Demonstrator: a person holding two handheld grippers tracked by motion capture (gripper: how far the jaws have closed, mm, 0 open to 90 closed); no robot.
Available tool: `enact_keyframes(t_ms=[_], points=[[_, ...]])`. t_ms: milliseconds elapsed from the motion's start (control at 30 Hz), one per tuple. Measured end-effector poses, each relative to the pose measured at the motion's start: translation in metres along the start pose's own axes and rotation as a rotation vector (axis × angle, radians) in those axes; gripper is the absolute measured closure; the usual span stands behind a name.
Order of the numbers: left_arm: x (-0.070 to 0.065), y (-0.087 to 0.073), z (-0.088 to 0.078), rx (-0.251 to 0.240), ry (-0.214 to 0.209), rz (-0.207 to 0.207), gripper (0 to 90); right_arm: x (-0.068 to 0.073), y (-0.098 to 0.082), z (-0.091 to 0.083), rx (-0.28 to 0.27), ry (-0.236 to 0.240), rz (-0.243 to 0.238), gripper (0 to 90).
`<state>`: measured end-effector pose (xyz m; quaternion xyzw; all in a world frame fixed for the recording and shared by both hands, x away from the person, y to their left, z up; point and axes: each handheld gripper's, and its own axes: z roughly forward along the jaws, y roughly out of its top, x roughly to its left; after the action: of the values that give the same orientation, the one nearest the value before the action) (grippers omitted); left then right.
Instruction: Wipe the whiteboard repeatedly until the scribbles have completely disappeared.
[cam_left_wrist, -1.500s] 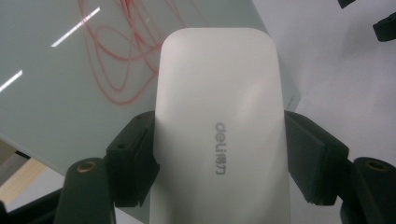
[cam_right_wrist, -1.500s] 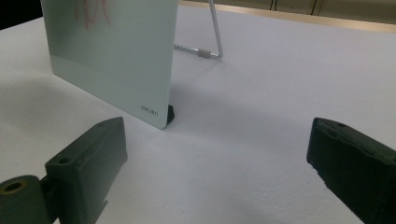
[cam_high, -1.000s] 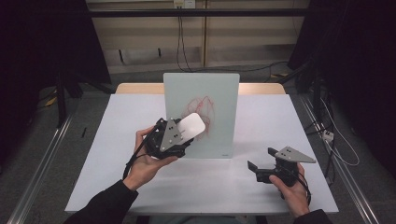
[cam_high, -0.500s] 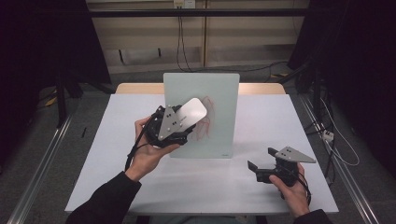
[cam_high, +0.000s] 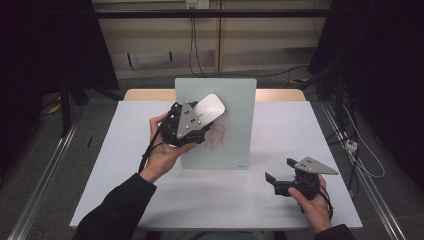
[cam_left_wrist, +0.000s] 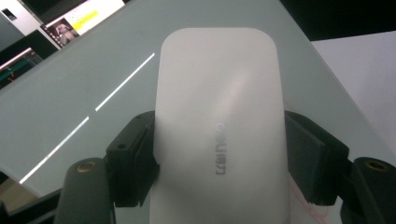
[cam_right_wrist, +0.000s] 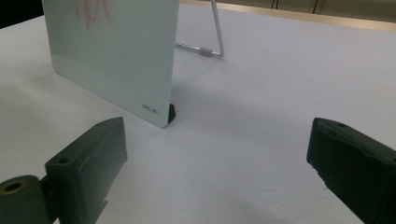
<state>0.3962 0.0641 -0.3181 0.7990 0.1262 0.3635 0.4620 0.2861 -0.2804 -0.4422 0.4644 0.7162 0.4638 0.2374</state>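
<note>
A pale glass writing board (cam_high: 235, 125) stands upright on a wire stand at the table's middle, with red scribbles (cam_high: 217, 134) on its face. My left gripper (cam_high: 197, 117) is shut on a white rounded eraser (cam_high: 209, 106), held up against the board's upper left part. In the left gripper view the eraser (cam_left_wrist: 219, 135) sits clamped between both black pads (cam_left_wrist: 133, 158), flat against the board (cam_left_wrist: 84, 88). My right gripper (cam_high: 275, 181) rests low at the front right, open with nothing between its jaws. In the right gripper view the board's lower corner (cam_right_wrist: 154, 109) stands ahead of it.
The white tabletop (cam_high: 290, 125) has free room to the board's right and left. The board's wire stand (cam_right_wrist: 212, 46) reaches back behind it. Metal rails (cam_high: 45, 170) run along the floor beside the table, and cables (cam_high: 360, 155) lie at the right.
My left gripper has carried the eraser up and to the right across the board's face, above the red scribbles. The right gripper has stayed in place.
</note>
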Motion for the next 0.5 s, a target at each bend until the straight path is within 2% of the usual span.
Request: enact_keyframes(t_ms=[500], points=[[-0.0041,-0.0011,0.0078,-0.018,0.003,0.05,31.0,0.0011,0.0,0.0005,0.001,-0.001,-0.011,4.6]])
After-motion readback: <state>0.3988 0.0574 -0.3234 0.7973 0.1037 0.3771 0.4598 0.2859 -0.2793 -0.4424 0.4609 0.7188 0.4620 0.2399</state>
